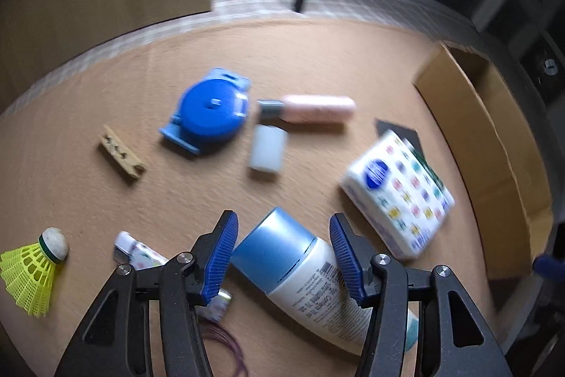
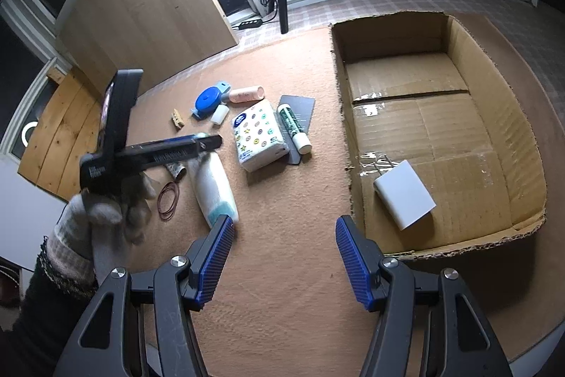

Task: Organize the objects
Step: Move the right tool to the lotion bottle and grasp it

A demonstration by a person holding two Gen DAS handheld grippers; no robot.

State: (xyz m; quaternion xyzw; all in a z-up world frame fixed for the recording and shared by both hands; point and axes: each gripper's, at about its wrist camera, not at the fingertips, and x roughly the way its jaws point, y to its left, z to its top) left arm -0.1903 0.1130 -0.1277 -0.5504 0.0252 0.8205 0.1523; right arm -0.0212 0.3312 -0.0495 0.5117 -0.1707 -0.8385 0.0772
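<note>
My left gripper [image 1: 282, 235] is open, its blue pads on either side of a white lotion bottle with a blue cap [image 1: 303, 274] lying on the brown table; they do not touch it. The bottle also shows in the right wrist view [image 2: 215, 189], under the left gripper [image 2: 208, 142]. My right gripper [image 2: 284, 237] is open and empty above bare table, just left of an open cardboard box [image 2: 494, 115] holding a white flat block [image 2: 404, 195]. A tissue pack [image 1: 399, 193] [image 2: 259, 142] lies right of the bottle.
On the table lie a blue round case [image 1: 208, 112], a pink tube [image 1: 314, 108], a white cap [image 1: 268, 147], a wooden clip [image 1: 122, 152], a yellow shuttlecock [image 1: 33, 271], rubber bands [image 2: 167, 200], a glue stick [image 2: 293, 128] on a dark card [image 2: 300, 106].
</note>
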